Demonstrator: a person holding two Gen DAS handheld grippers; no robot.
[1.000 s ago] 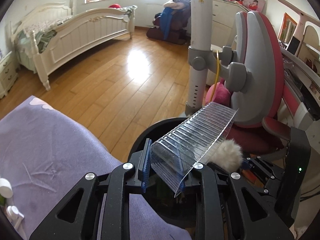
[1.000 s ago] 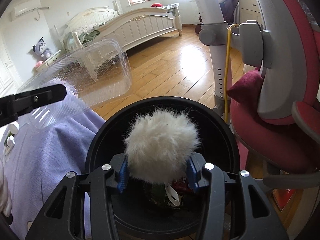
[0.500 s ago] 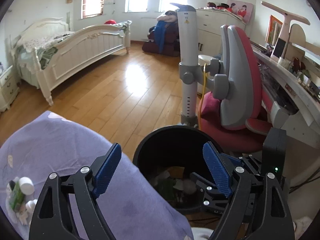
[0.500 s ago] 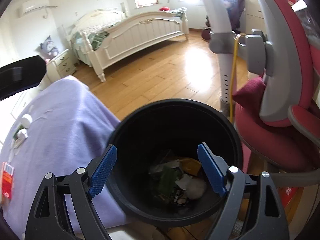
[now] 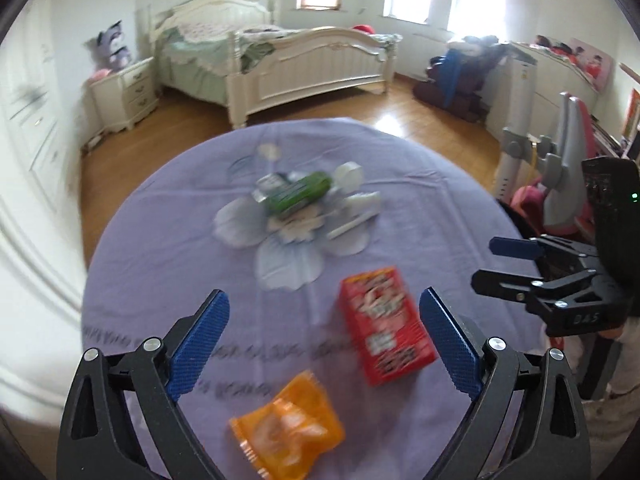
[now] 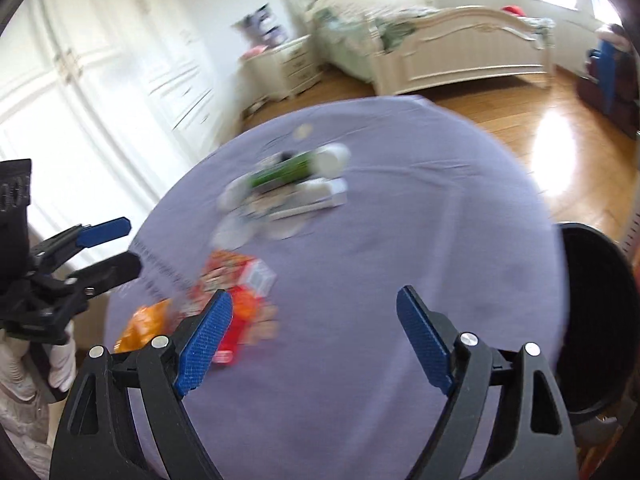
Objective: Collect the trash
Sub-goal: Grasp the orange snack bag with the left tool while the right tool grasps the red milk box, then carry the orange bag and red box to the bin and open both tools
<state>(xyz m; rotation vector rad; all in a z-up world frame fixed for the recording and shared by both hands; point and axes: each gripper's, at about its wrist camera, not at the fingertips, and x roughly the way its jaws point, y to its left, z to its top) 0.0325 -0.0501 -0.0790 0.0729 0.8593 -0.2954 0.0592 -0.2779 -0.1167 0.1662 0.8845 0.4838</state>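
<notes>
Both grippers are hanging over the purple-clothed table (image 5: 420, 208), jaws spread wide & holding nothing, prob. sizing up the next pieces of trash.

Left gripper (image 5: 324, 344): the red box (image 5: 386, 326) is lying flat just inside its right jaw, the orange wrapper (image 5: 288, 432) below & between the jaws, closer to the cam. Both are sitting apart on the cloth, so either looks like an easy single grab. The green bottle (image 5: 298, 196) & white bits are waiting further ahead, mid-table.

Right gripper (image 6: 314, 340): the same red box (image 6: 236, 320) is peeking past its left jaw w/ the orange wrapper (image 6: 144, 326) further left. The black bin (image 6: 592, 320) is standing off its right jaw at the table edge, handy for drops. Views are motion-blurred, so details are unclear.
</notes>
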